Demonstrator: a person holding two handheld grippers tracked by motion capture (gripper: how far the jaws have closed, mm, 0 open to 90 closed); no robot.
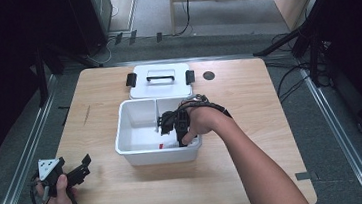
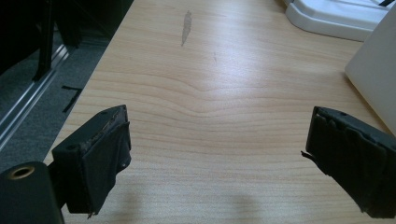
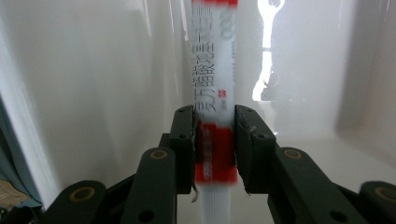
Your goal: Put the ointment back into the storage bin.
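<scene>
A white bin (image 1: pixel 138 149) with a divider stands mid-table. My right gripper (image 1: pixel 170 124) reaches down into its right compartment. In the right gripper view the right gripper (image 3: pixel 214 135) is shut on a white tube with a red band and printed lettering (image 3: pixel 214 79), jaws pressed on the red band, white bin walls all around. A bit of red of the tube (image 1: pixel 160 145) peeks out on the bin floor. My left gripper (image 1: pixel 78 172) rests open over the near left corner of the table; in the left gripper view its pads (image 2: pixel 105 156) stand far apart above bare wood.
The bin's white lid (image 1: pixel 161 86) with a black handle and two black clips lies just behind the bin. A dark round hole (image 1: pixel 209 75) sits at the table's far right. The lid's edge (image 2: pixel 336 21) and the bin's outer wall (image 2: pixel 378 79) lie ahead of the left gripper.
</scene>
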